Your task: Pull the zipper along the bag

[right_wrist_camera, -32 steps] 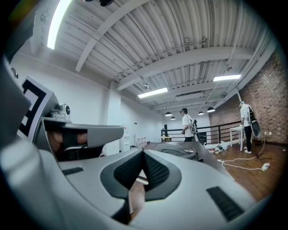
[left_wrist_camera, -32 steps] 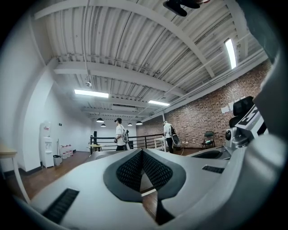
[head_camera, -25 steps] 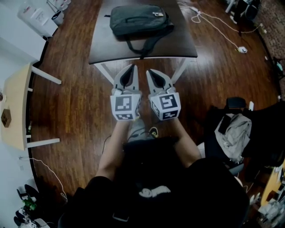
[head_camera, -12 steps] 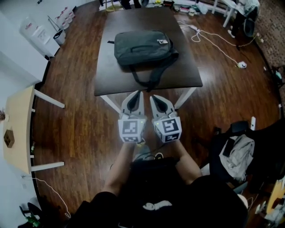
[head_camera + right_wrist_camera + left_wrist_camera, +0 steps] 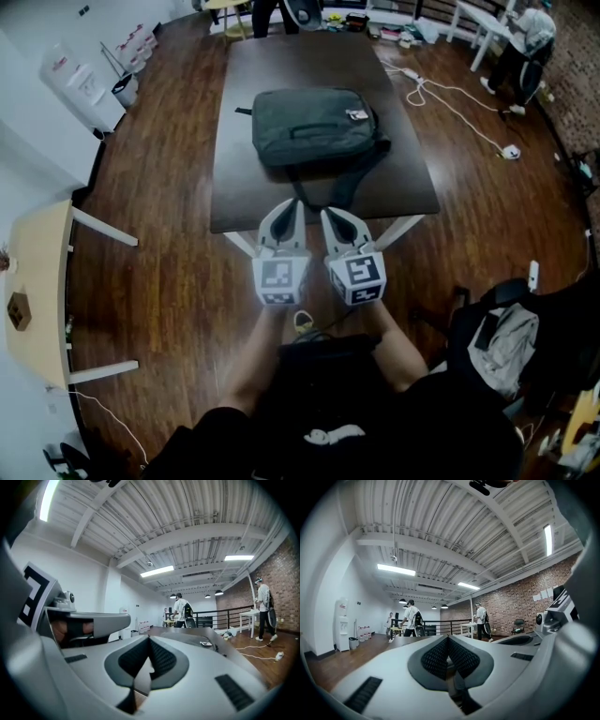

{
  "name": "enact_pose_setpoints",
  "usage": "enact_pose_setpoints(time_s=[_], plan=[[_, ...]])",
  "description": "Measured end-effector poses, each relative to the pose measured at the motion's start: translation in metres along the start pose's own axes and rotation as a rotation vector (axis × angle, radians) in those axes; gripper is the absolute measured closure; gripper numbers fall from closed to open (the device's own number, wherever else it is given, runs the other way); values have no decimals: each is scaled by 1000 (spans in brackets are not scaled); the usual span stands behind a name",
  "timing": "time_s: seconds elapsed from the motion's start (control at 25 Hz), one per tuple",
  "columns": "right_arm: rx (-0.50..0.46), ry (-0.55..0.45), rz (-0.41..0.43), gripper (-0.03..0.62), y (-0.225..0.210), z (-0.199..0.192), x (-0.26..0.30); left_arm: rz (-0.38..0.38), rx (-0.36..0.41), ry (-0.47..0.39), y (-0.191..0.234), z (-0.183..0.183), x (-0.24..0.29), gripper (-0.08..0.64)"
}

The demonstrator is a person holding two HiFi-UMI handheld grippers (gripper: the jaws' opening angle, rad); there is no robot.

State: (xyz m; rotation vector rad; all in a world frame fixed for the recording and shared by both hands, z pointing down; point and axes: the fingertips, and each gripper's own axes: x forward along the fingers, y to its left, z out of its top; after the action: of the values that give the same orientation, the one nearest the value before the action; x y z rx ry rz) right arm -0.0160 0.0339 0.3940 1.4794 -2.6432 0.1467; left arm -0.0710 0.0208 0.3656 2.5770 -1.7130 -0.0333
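A dark grey-green bag (image 5: 314,127) lies flat on the dark table (image 5: 281,61), its strap (image 5: 328,186) trailing toward the near edge. A small white tag (image 5: 357,114) sits at its right corner. My left gripper (image 5: 294,203) and right gripper (image 5: 329,215) are side by side at the table's near edge, pointing at the bag and short of it. Both are shut with nothing in them. In the left gripper view the left gripper (image 5: 448,641) has its pads meeting. The right gripper (image 5: 150,642) shows the same in its own view, with the table top beyond.
A light wooden side table (image 5: 37,281) stands at the left. At the right a chair holds clothes (image 5: 497,333). White cables (image 5: 450,94) run over the wooden floor. A water dispenser (image 5: 70,70) is at the far left wall. People (image 5: 411,618) stand at the room's far end.
Both grippers and the person have come forward from the open floor to the table's near edge. The bag now lies closer. The jaws have stayed shut.
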Motion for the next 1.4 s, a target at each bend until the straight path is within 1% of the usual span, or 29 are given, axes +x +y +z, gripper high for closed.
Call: enact_pose_setpoints(time_s=[0.08, 0.28, 0.44, 0.6, 0.88, 1.12, 1.4], plan=[[-4, -2, -4, 572, 3, 2, 10, -3, -3, -4, 9, 0, 3, 563], [-3, 5, -14, 572, 7, 6, 20, -2, -17, 19, 23, -3, 3, 563], [-9, -3, -25, 572, 2, 18, 33, -5, 8, 11, 34, 7, 14, 563], [-14, 10, -13, 572, -4, 12, 44, 10, 1, 15, 37, 3, 26, 563], [-18, -10, 9, 572, -31, 15, 70, 30, 16, 17, 42, 2, 62, 562], [-13, -13, 27, 572, -70, 22, 97, 47, 37, 27, 42, 4, 110, 563], [3, -11, 70, 572, -98, 22, 134, 86, 53, 40, 53, 1, 154, 562]])
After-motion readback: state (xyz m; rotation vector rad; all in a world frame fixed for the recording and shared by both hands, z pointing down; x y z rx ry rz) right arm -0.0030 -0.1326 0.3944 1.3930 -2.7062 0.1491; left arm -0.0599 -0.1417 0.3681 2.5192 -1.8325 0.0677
